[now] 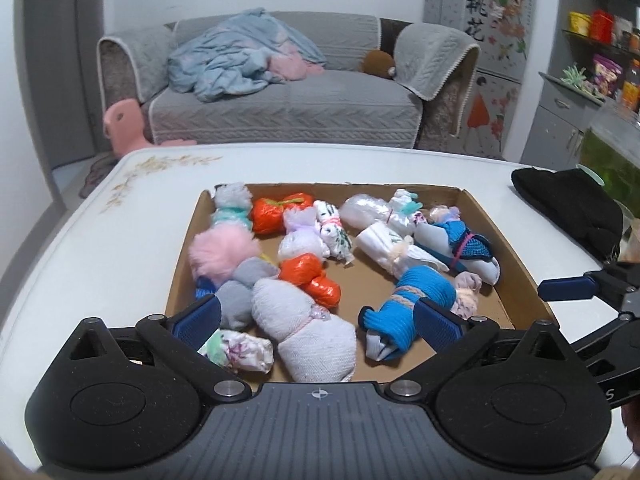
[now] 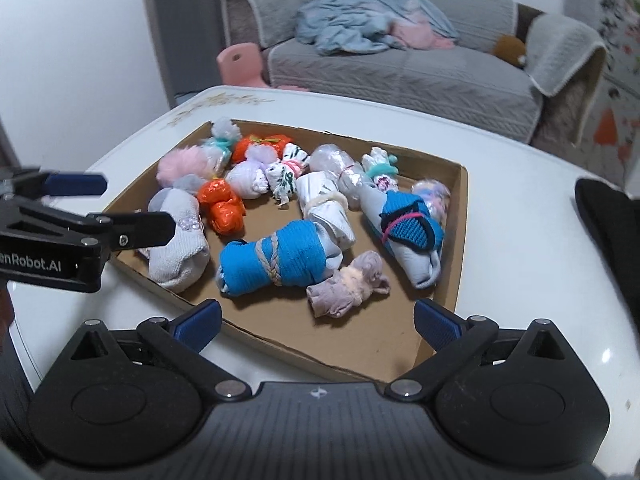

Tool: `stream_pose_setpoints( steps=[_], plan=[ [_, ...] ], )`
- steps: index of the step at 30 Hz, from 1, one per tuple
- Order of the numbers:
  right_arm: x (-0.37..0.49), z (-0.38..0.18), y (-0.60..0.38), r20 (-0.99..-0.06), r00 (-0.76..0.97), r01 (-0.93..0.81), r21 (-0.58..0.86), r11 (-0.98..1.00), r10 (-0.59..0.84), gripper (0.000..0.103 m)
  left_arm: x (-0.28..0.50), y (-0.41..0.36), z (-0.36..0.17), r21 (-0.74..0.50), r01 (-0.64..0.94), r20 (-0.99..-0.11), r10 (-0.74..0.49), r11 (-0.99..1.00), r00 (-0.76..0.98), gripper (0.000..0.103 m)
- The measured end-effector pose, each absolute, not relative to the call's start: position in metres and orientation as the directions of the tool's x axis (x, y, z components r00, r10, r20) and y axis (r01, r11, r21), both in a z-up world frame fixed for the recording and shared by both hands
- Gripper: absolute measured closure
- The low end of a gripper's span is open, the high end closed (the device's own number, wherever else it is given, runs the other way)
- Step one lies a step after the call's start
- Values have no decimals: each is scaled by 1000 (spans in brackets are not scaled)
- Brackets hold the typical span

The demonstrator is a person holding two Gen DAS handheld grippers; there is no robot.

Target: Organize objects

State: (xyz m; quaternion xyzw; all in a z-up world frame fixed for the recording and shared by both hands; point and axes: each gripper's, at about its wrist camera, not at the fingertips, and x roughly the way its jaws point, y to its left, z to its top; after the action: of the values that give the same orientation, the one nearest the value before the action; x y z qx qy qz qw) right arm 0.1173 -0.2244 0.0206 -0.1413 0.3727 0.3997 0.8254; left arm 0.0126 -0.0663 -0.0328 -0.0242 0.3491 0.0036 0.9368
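A shallow cardboard tray (image 1: pixel 516 248) (image 2: pixel 460 240) on a white table holds several rolled, tied sock bundles. Among them are a blue bundle bound with braided cord (image 1: pixel 416 300) (image 2: pixel 276 256), a white knit bundle (image 1: pixel 304 328) (image 2: pixel 180 236), an orange bundle (image 1: pixel 310 280) (image 2: pixel 222 204), a pink fluffy bundle (image 1: pixel 222 252) and a lilac bundle (image 2: pixel 348 284). My left gripper (image 1: pixel 318 320) (image 2: pixel 132 204) hovers open over the tray's near left part, above the white and blue bundles, gripping nothing. My right gripper (image 2: pixel 318 322) is open over the tray's near corner, empty. One of its fingers (image 1: pixel 568 289) shows at the right edge.
A black cloth (image 1: pixel 572 208) (image 2: pixel 608 224) lies on the table (image 1: pixel 100 260) to the right of the tray. Behind the table stand a grey sofa (image 1: pixel 288 108) with a blue blanket and a pink stool (image 1: pixel 124 124). Shelves and a cabinet fill the far right.
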Motion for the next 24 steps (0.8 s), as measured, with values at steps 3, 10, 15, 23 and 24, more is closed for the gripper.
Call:
stream_pose_setpoints(
  steps=[3, 10, 15, 23, 24],
  plan=[
    [115, 25, -225, -712, 423, -743, 83, 664, 561, 1, 11, -62, -37, -66, -39, -657, -14, 997, 754, 0],
    [110, 27, -220, -707, 435, -743, 66, 665, 557, 1, 8, -59, -37, -24, -74, -654, 41, 997, 755, 0],
    [107, 26, -218, -709, 434, -741, 69, 668, 556, 1, 5, -59, -33, 35, -96, -633, 96, 995, 768, 0],
    [107, 30, -214, -694, 439, -738, 84, 670, 571, 1, 5, -47, -25, 56, -114, -609, 125, 992, 783, 0],
    [107, 31, -214, -692, 440, -739, 83, 668, 572, 1, 6, -45, -24, 56, -115, -612, 125, 992, 781, 0]
  ],
)
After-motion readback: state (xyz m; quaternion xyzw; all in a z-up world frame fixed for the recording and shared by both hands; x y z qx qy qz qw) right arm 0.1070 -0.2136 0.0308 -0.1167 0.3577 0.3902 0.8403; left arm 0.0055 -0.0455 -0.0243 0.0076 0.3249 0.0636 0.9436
